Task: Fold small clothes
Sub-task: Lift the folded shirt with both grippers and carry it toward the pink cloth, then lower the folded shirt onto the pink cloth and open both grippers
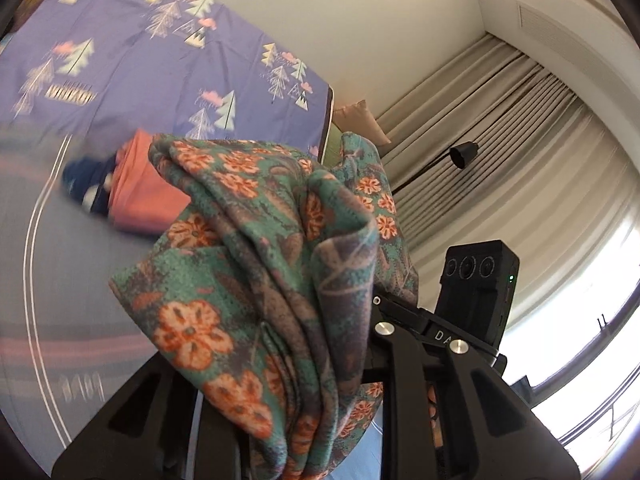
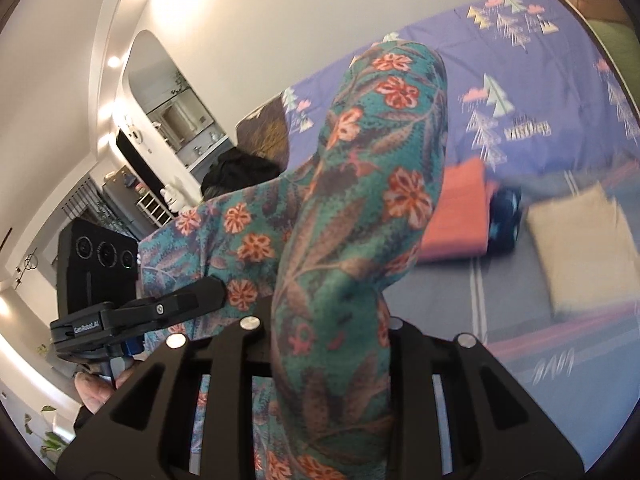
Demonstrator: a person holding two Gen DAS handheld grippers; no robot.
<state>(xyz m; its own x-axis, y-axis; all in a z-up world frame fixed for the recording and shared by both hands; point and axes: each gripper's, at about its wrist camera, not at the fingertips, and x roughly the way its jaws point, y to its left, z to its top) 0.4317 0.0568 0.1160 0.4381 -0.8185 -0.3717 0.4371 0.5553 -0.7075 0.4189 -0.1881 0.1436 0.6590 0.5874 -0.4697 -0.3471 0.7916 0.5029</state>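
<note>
A teal garment with orange flowers (image 1: 248, 248) hangs bunched in the air between both grippers, above the bed. In the left wrist view it drapes over my left gripper (image 1: 296, 380), whose fingertips are hidden under the folds; the jaws stand narrow with the cloth pinched between them. My right gripper (image 1: 384, 312) clamps the same garment's edge just to the right. In the right wrist view the garment (image 2: 360, 208) rises in a thick fold out of my right gripper (image 2: 328, 340), shut on it. At the left, my left gripper (image 2: 188, 300) bites the cloth.
On the grey blanket (image 2: 500, 320) lie a folded coral cloth (image 2: 456, 216), a dark blue cloth (image 2: 504, 220) and a folded beige cloth (image 2: 580, 256). A purple tree-print sheet (image 1: 140, 60) covers the bed behind. Curtains (image 1: 500, 140) and a black lamp (image 1: 464, 154) stand at the right. A hand (image 2: 92, 392) holds the left gripper.
</note>
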